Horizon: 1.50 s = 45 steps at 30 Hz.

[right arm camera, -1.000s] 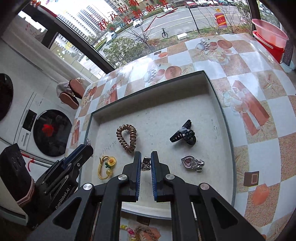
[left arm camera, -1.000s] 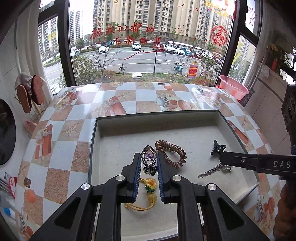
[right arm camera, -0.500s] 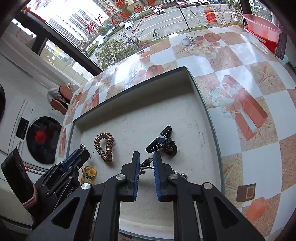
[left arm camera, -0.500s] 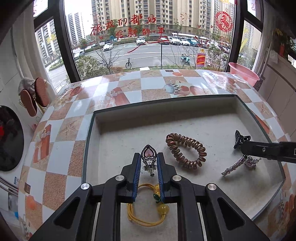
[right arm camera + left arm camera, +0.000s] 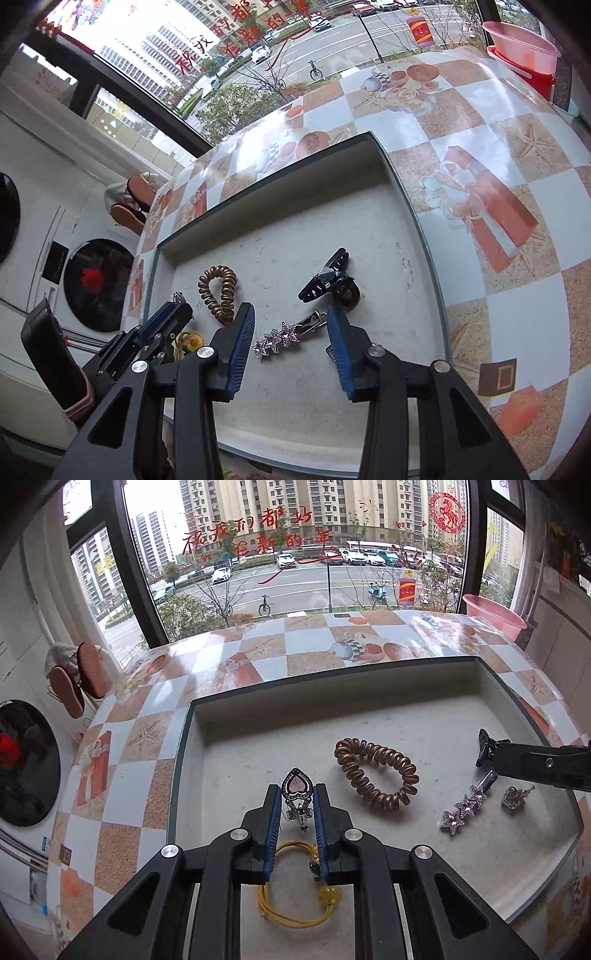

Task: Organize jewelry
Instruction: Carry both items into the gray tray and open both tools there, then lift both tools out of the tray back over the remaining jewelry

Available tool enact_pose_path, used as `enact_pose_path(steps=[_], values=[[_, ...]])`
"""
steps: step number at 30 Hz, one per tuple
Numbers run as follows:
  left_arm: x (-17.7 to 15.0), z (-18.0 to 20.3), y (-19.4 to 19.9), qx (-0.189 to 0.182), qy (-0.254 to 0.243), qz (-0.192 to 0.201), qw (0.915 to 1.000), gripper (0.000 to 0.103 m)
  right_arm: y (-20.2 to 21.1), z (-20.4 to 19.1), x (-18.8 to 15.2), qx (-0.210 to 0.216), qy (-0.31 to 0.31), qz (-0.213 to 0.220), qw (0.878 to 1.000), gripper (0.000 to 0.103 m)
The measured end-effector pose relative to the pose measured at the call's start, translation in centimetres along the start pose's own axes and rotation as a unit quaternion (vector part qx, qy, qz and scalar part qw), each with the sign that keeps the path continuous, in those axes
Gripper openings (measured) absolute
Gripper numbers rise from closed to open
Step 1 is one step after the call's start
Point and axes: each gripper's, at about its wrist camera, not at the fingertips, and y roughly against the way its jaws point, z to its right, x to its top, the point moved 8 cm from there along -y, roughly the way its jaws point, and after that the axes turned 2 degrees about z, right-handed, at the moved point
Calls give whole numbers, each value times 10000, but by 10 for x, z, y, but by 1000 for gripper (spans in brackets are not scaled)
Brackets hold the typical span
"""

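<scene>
Copper coil hair tie (image 5: 376,772) 1 | star clip (image 5: 286,334) 1 | black claw clip (image 5: 327,277) 1

1. A table covered in a glossy checkered cloth (image 5: 258,664) of white and sandy-orange squares printed with starfish and gift boxes fills the middle of both views.
2. A shallow rectangular grey tray with a dark rim (image 5: 184,746) sits directly on the cloth, in the lower centre and right of the left wrist view.
3. In the right wrist view the same tray (image 5: 424,236) lies at centre, with the cloth (image 5: 517,155) showing beyond it at upper right and along the right edge.
</scene>
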Motion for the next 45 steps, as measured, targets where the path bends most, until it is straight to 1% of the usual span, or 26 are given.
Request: enact_pose_path(steps=[5,10,16,17,18,19,20,22,24,25,26,29,32,34,36,37,41,45], values=[[2,1,2,-28,8,19,10000,31,22,-10,1,114,21,239,9996,49],[4,3,3,-67,36,30,10000,31,42,-14,-11,111,149,347,9992,50],[11,4,12,-102,93,140,9998,32,65,-8,-22,151,69,490,9987,50],[13,5,15,-111,95,168,9998,42,68,-8,-23,157,61,502,9986,50],[14,4,18,-99,119,206,9997,92,71,-7,-25,143,65,511,9986,51],[17,1,25,-33,199,382,9991,103,73,-7,-28,118,87,512,9986,53],[21,0,32,1,225,537,9983,103,75,-7,-30,98,119,508,9986,56],[23,0,37,-38,199,524,9984,103,78,-7,-37,26,210,514,9985,60],[22,-1,43,-57,217,519,9984,103,79,-8,-43,-90,303,490,9983,70],[21,-2,48,-48,227,545,9982,103,80,-8,-46,-128,322,482,9982,78],[20,-3,53,-41,225,575,9981,103,82,-7,-50,-162,340,488,9981,82],[10,-5,70,-85,144,630,9979,103,87,-7,-62,-293,460,439,9975,84],[-6,-11,85,-154,151,617,9979,103,91,-9,-76,-372,563,383,9970,85],[-19,-14,95,-287,157,573,9978,103,95,-10,-86,-427,655,378,9962,86],[-33,-17,106,-429,191,571,9973,103,100,-12,-97,-461,724,376,9956,101],[-41,-19,112,-490,215,574,9969,103,103,-13,-103,-441,751,386,9955,103],[-72,-22,133,-596,238,549,9964,103,111,-12,-126,-507,792,282,9952,103],[-102,-24,148,-622,236,485,9966,103,116,-9,-151,-754,854,179,9933,103]])
